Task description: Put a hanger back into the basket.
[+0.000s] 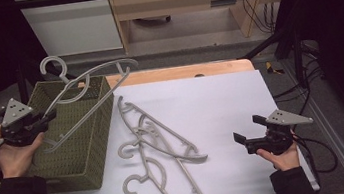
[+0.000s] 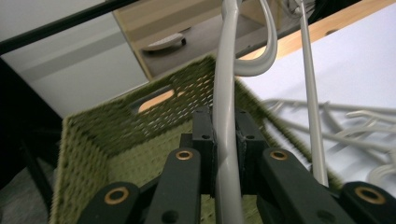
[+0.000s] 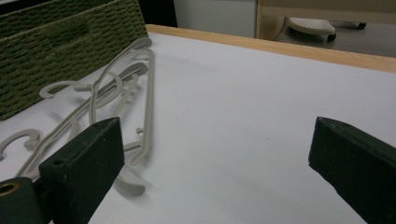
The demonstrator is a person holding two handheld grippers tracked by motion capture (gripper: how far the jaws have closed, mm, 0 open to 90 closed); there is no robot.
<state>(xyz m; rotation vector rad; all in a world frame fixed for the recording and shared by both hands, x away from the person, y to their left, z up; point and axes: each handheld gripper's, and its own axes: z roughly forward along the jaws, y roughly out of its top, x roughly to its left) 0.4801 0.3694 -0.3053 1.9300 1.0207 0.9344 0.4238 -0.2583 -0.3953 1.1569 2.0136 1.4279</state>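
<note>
Clamping a grey plastic hanger (image 1: 89,90) above the green woven basket (image 1: 79,154), the left gripper (image 1: 48,119) grips tight; the right gripper (image 1: 248,131) rests wide open over the white table (image 1: 221,100).

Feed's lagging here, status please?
Left gripper shut on hanger over basket. Right gripper open, idle. Hanger pile waiting on table.
</note>
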